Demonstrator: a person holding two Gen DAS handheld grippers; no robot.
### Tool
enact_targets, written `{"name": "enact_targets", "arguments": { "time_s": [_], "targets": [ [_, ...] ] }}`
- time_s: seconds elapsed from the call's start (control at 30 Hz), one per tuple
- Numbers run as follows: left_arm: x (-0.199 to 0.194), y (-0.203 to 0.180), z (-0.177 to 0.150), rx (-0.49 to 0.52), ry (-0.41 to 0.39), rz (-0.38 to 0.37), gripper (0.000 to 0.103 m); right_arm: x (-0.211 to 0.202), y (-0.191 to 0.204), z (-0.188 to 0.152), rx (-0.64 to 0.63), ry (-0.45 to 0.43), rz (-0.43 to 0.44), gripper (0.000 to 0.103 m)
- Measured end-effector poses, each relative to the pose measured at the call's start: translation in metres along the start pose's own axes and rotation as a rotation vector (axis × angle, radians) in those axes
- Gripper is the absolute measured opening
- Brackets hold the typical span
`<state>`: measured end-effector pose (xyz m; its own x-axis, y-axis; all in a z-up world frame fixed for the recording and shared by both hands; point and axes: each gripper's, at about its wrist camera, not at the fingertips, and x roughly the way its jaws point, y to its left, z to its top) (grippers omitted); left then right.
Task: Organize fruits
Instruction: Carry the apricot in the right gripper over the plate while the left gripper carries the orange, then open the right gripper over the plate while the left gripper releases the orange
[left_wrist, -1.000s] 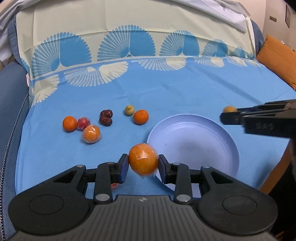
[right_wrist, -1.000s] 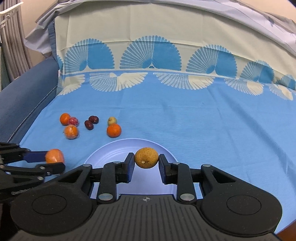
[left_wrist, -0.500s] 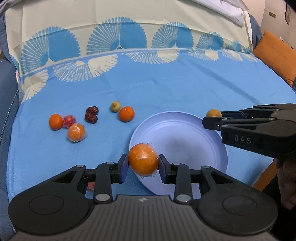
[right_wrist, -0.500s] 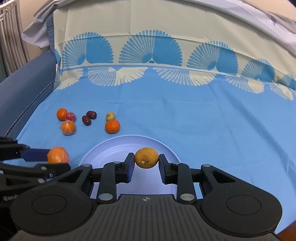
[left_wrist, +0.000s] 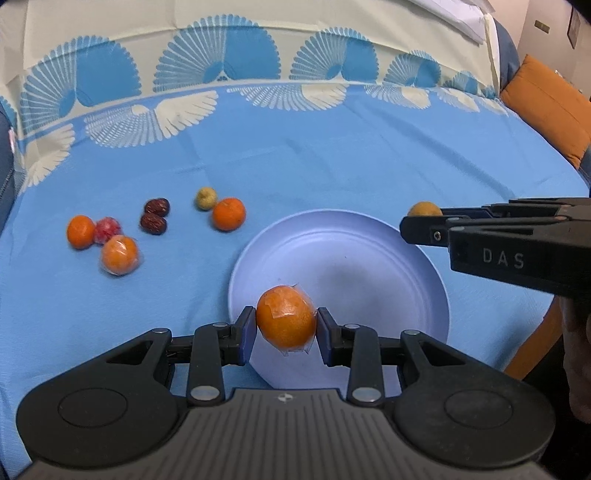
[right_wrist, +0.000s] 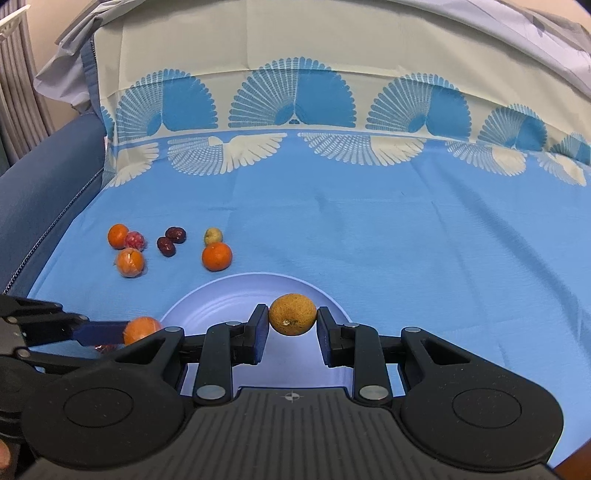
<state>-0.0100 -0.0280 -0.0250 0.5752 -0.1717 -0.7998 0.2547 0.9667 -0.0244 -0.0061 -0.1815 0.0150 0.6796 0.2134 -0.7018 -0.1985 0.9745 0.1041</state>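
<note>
Left gripper (left_wrist: 286, 326) jaws closed onto a plastic-wrapped orange (left_wrist: 286, 319), pads pressing both sides, fruit held off the surface over the near-left rim of the pale blue plate (left_wrist: 369, 258). Right gripper (right_wrist: 291, 325) jaws closed onto a brownish-yellow fruit (right_wrist: 292, 314), rough speckled skin, held above the plate's near part in the right wrist view. From the left wrist view the right gripper comes in from the right edge, the brownish fruit showing at its tips just past the plate's right rim. From the right wrist view the left gripper sits at lower left with the wrapped orange at the plate's left edge. Plate has nothing lying in it. Plate sits on a blue cloth (left_wrist: 332, 166) with white fan pattern along the far border. Loose fruits left of the plate on the cloth: bare orange (left_wrist: 228, 213) nearest the plate, small yellow-green fruit (left_wrist: 205, 198) touching or just behind it, two dark red dates (left_wrist: 155, 216) side by side, further left another orange (left_wrist: 80, 231), a red wrapped fruit (left_wrist: 108, 230) touching it, and a second wrapped orange (left_wrist: 120, 255) just in front of those. Orange cushion (left_wrist: 546, 103) at far right edge.
</note>
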Motion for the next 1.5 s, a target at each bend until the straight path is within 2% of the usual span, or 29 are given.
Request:
{"name": "enact_targets", "arguments": {
  "time_s": [0.2, 0.9, 1.5],
  "targets": [
    [0.006, -0.008, -0.001, 0.028, 0.006, -0.007, 0.038, 0.003, -0.005, -0.002, 0.014, 0.015, 0.012, 0.03],
    [0.007, -0.008, -0.001, 0.031, 0.01, -0.013, 0.038, 0.015, -0.005, -0.011, 0.023, 0.074, 0.012, 0.03],
    [0.005, -0.009, -0.001, 0.034, 0.005, -0.015, 0.038, 0.018, -0.004, -0.013, 0.007, 0.085, 0.004, 0.03]
  ]
}}
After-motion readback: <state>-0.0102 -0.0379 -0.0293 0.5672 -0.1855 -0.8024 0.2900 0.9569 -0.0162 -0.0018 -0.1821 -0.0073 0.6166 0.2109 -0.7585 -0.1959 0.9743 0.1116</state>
